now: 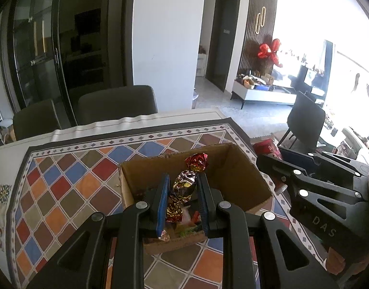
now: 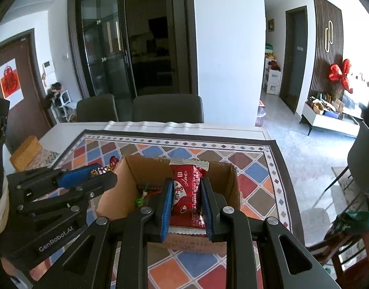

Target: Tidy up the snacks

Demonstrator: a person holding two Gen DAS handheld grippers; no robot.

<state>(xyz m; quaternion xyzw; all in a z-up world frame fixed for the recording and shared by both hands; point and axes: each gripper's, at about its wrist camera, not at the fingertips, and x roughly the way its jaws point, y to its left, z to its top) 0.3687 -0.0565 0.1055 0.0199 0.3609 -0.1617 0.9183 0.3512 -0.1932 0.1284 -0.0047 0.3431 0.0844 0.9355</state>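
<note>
Cardboard box point(image 1: 242, 175) sits open-topped on the chequered cloth point(image 1: 71, 187) that covers the surface, at the lower centre of both views. In the left wrist view the left gripper point(image 1: 182, 187) hangs over the box's near half, its blue-padded fingers point(image 1: 163, 200) closed narrow on a foil-wrapped candy point(image 1: 183, 186). The candy's long axis runs away from the camera, one twisted red-gold end pointing to the box's far wall, the other gold twist pointing back toward the gripper. More wrappers lie on the box floor under it.

In the right wrist view the right gripper point(image 2: 186, 192) is over the same box point(image 2: 145, 171), fingers point(image 2: 167, 207) clamped on the long sides of a red packet point(image 2: 186, 189). The packet's long axis also runs away from the camera, its crimped silver end toward the far wall. Each gripper shows at the edge of the other's view: right one at the right, left one at the lower left.
</note>
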